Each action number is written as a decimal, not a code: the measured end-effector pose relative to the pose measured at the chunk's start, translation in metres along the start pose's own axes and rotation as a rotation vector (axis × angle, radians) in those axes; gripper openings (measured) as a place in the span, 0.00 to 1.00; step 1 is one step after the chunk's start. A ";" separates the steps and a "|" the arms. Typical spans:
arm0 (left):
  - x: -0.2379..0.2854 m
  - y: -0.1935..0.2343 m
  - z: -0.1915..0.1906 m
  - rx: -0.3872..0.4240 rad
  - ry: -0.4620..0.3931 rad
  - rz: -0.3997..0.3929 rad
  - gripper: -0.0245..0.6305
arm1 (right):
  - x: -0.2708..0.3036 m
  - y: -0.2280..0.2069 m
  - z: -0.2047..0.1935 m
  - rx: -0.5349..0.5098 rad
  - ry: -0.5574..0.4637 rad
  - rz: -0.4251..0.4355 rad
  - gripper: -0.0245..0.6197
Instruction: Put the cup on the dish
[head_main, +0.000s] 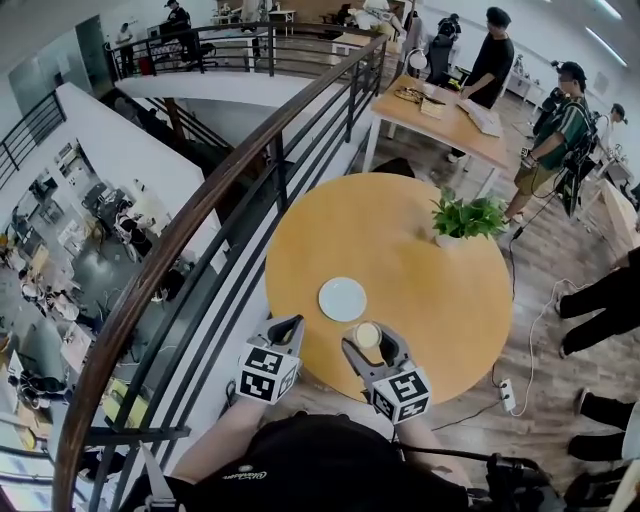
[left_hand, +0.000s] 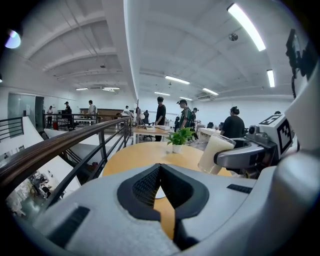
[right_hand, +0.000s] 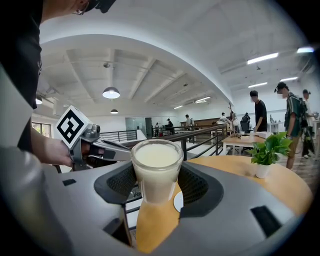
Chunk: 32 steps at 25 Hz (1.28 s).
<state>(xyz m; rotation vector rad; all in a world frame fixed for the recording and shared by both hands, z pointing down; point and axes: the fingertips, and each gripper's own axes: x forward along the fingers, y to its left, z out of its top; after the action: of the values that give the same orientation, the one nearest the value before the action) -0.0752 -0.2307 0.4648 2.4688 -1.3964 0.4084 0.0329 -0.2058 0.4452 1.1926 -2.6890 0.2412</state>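
Right gripper view: clear glass cup (right_hand: 156, 162) w/ milky liquid to brim is clamped by right gripper (right_hand: 156, 182); left gripper (left_hand: 160, 167) closed, empty. Spill is risked if tilted nr white round dish (head_main: 342, 299).

Left gripper (left_hand: 160, 169): its two dark pads meet at the tips, and nothing is between them.
Right gripper (left_hand: 223, 157): at the right side; one grey jaw goes around the cup.
Cup (left_hand: 214, 150): clear glass, full of a pale milky liquid, leaning a little.
Table (left_hand: 145, 152): round, with a yellow wooden top.
Dish (left_hand: 159, 193): only a small white sliver shows in the gap below the pads.
Plant (left_hand: 179, 136): green, in a small white pot, on the table's far side.
Railing (left_hand: 65, 142): dark bars with a brown handrail, left of the table.
People (left_hand: 160, 110): several stand far behind.
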 end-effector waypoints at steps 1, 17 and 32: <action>0.002 -0.002 -0.001 -0.001 0.002 0.001 0.04 | -0.001 -0.002 -0.001 0.001 0.000 0.001 0.44; 0.013 -0.006 -0.019 -0.052 0.042 0.022 0.04 | 0.002 -0.015 -0.013 0.001 0.034 0.023 0.44; 0.033 0.000 -0.089 -0.123 0.210 0.019 0.04 | 0.020 -0.015 -0.081 0.094 0.172 0.053 0.44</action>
<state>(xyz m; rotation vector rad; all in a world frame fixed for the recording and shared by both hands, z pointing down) -0.0680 -0.2238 0.5594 2.2438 -1.3193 0.5519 0.0398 -0.2116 0.5297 1.0727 -2.5862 0.4614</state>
